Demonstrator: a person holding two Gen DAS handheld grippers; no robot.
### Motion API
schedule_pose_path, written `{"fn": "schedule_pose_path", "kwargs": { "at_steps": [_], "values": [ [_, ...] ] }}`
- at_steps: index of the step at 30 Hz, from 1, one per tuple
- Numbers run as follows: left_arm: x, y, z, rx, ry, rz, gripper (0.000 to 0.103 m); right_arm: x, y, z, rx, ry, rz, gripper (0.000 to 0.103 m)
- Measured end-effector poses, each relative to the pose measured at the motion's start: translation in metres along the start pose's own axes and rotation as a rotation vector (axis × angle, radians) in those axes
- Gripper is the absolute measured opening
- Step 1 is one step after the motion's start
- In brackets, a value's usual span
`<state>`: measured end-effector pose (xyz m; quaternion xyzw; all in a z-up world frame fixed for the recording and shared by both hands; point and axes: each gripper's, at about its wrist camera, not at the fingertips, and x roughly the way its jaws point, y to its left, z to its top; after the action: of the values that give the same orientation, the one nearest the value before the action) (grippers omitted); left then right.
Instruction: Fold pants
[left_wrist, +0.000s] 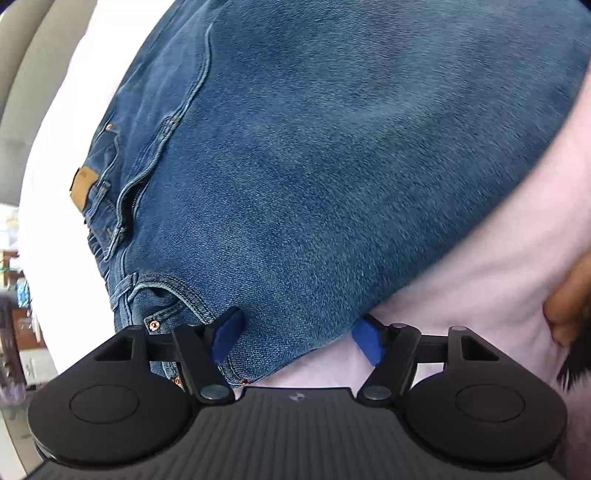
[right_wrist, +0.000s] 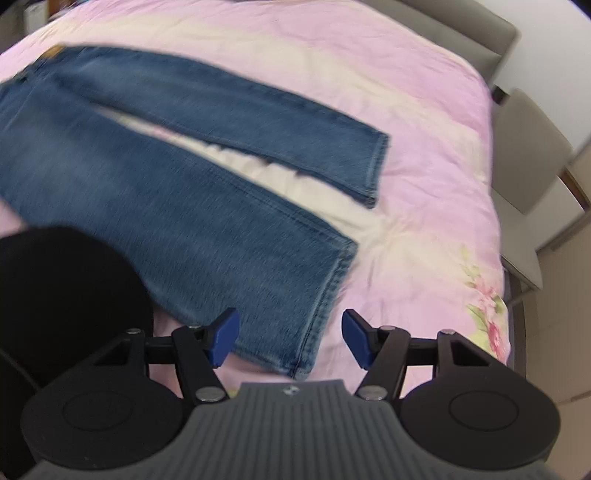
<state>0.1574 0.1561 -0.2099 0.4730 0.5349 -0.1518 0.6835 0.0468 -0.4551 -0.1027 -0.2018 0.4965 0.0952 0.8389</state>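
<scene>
Faded blue denim pants (right_wrist: 177, 192) with copper rivets (left_wrist: 153, 325) lie on a soft pink cloth bedcover (right_wrist: 424, 110).

Both wrist views steeply down, close over jeans (left_wrist: 332, 166)

The pants (right_wrist: 177, 177) lie flat on the bedspread (right_wrist: 424, 110), waist end toward the left of the right wrist view, both legs running to the right and spread apart in a narrow V. The far leg ends well short of the bed's right edge; the near leg's hem (right_wrist: 325, 302) lies between the spread fingers of the right gripper (right_wrist: 290, 339). The left gripper (left_wrist: 297, 341) sits over the near corner of the waist (beside a front pocket), one finger (left_wrist: 229, 339) over the denim, the other (left_wrist: 367, 343) over the bedspread. Chairs (right_wrist: 524, 155) stand beyond the bed's right side.
</scene>
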Motion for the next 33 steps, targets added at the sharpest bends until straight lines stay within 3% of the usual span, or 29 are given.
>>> {"fn": "schedule_pose_path", "kwargs": {
  "at_steps": [4, 8, 13, 17, 23, 28, 33],
  "values": [
    [-0.011, 0.0, 0.002, -0.065, -0.008, 0.03, 0.056, 0.016, 0.017, -0.01, -0.187, 0.036, 0.02, 0.057],
    [-0.019, 0.003, 0.005, -0.158, -0.036, 0.054, 0.036, 0.034, 0.03, -0.021, -0.282, 0.058, 0.05, 0.048],
    [-0.032, 0.005, 0.006, -0.278, -0.086, 0.099, 0.028, 0.051, 0.034, -0.03, -0.281, 0.032, 0.047, 0.04],
    [-0.053, 0.011, 0.004, -0.416, -0.147, 0.125, 0.027, 0.052, 0.033, -0.03, -0.184, 0.001, 0.008, 0.016],
    [-0.087, 0.028, 0.006, -0.532, -0.228, 0.198, 0.024, -0.005, 0.008, -0.004, 0.023, -0.189, -0.06, 0.006],
    [-0.12, 0.063, 0.009, -0.619, -0.291, 0.248, 0.022, -0.07, -0.005, 0.033, 0.062, -0.331, -0.134, 0.003],
    [-0.153, 0.118, 0.024, -0.677, -0.36, 0.278, 0.021, -0.111, -0.028, 0.082, 0.083, -0.396, -0.178, 0.002]
  ]
}}
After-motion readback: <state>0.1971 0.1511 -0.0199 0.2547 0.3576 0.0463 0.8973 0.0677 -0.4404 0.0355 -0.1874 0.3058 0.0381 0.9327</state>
